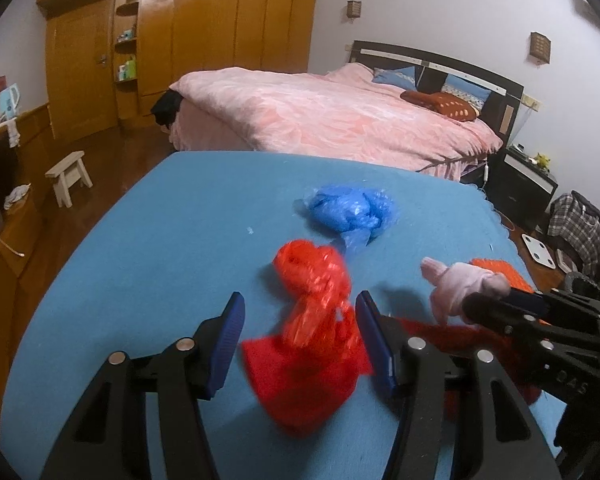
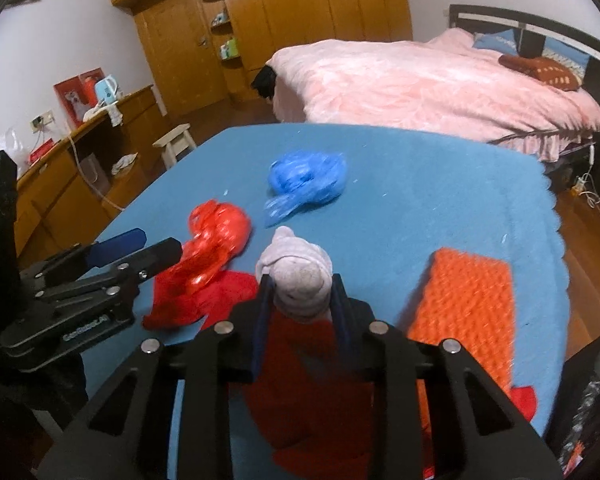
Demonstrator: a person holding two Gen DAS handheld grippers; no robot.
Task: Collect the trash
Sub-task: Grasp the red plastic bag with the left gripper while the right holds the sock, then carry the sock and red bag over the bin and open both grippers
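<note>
A crumpled red plastic bag (image 1: 312,320) (image 2: 216,240) lies on the blue-covered table (image 1: 160,240). My left gripper (image 1: 300,300) (image 2: 162,242) is open around it: the bag touches the right pad, and a gap shows at the left pad. My right gripper (image 2: 302,282) (image 1: 484,304) is shut on a pale pink crumpled wad (image 2: 296,276) (image 1: 464,284), held just above the red material. A crumpled blue plastic bag (image 1: 348,210) (image 2: 306,180) lies farther back, mid-table. An orange textured mat (image 2: 464,304) lies flat to the right.
A bed with a pink quilt (image 1: 320,112) stands beyond the table's far edge. A small wooden stool (image 1: 68,176), a wooden desk (image 2: 60,168) and wardrobes (image 1: 204,32) are on the left. A white scale (image 1: 538,250) and clothes lie on the floor at the right.
</note>
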